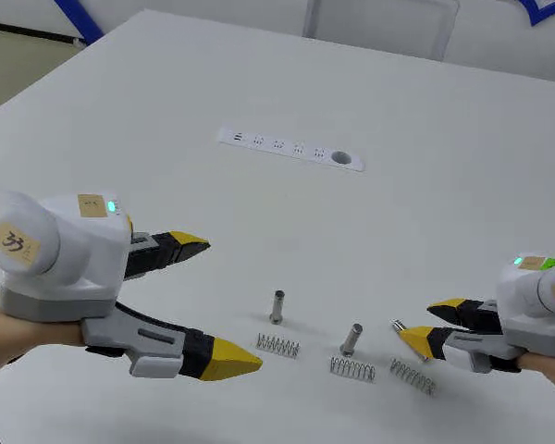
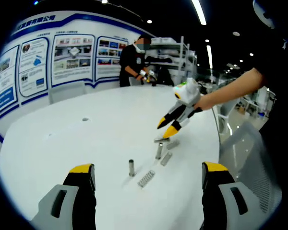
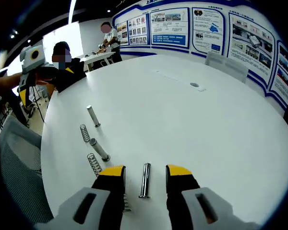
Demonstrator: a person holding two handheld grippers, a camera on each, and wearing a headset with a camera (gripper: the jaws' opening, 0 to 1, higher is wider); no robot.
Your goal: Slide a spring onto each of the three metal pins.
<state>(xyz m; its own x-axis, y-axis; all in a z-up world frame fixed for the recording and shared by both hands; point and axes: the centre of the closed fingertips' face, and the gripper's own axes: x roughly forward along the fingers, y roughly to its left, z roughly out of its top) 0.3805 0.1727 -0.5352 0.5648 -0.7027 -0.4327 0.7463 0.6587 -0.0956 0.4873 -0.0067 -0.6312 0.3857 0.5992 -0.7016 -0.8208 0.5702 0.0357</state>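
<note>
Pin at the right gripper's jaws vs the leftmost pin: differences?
Pin at the jaws lies flat; leftmost pin stands upright. Pin at the jaws sits between the open right gripper's tips; leftmost pin stands clear of it. Both are bare metal, no spring on.

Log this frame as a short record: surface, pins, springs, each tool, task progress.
surface: white table with a power strip
standing pins: two, left pin and middle pin
lying pin: flat on the table, between the jaws of the right tool, not clamped
springs: three, loose on the table: left spring, middle spring, right spring
left tool: open, holding nothing
right tool: open
progress: no spring on any pin
</note>
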